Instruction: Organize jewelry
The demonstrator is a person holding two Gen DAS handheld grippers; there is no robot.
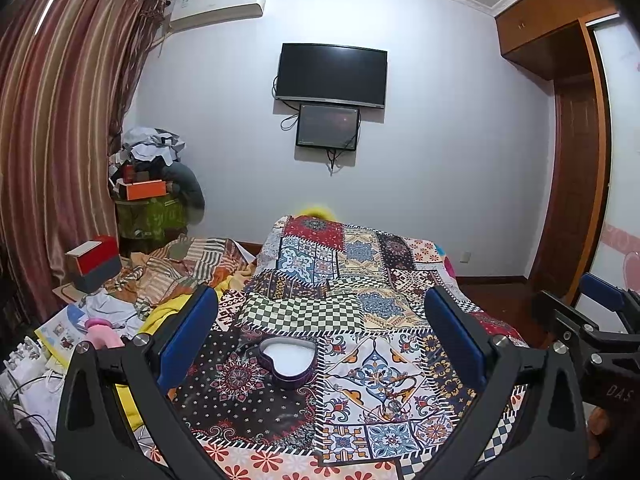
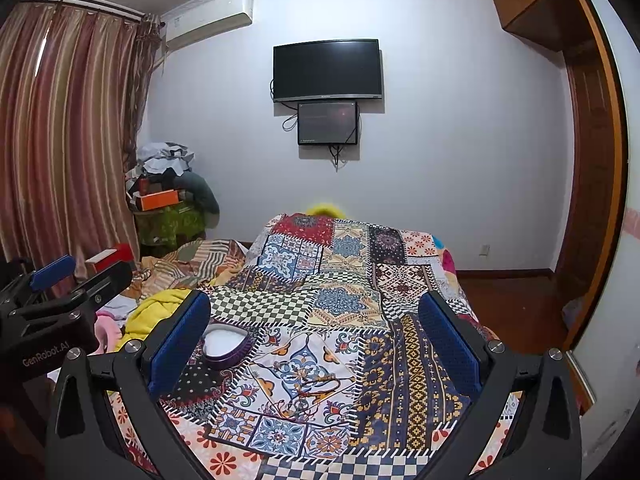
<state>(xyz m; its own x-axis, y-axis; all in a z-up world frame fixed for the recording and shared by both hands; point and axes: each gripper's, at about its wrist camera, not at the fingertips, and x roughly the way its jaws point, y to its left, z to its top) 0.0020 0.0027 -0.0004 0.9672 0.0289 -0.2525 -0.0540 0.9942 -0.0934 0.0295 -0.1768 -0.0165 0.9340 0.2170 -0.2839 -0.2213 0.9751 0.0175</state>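
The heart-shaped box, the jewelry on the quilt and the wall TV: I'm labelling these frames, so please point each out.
heart-shaped box [image 1: 287, 358]: left wrist view, white lining inside.
jewelry [image 2: 316, 390]: right wrist view, tangled strands on the quilt.
wall TV [image 2: 327, 70]: right wrist view, middle of dark screen.

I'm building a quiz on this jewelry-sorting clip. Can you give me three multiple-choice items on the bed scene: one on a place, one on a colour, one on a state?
1. Where does the heart-shaped box sit?
A. On the patchwork quilt
B. On the floor
C. On the wardrobe shelf

2. What colour is the box's outer wall?
A. Orange
B. Purple
C. Green

3. How do the left gripper and right gripper stand?
A. Both shut on jewelry
B. Left shut, right open
C. Both open, holding nothing

Answers: 1 A, it rests on the patterned quilt; 2 B, its rim reads dark purple around a white lining; 3 C, both pairs of blue pads stand wide apart with nothing between them.
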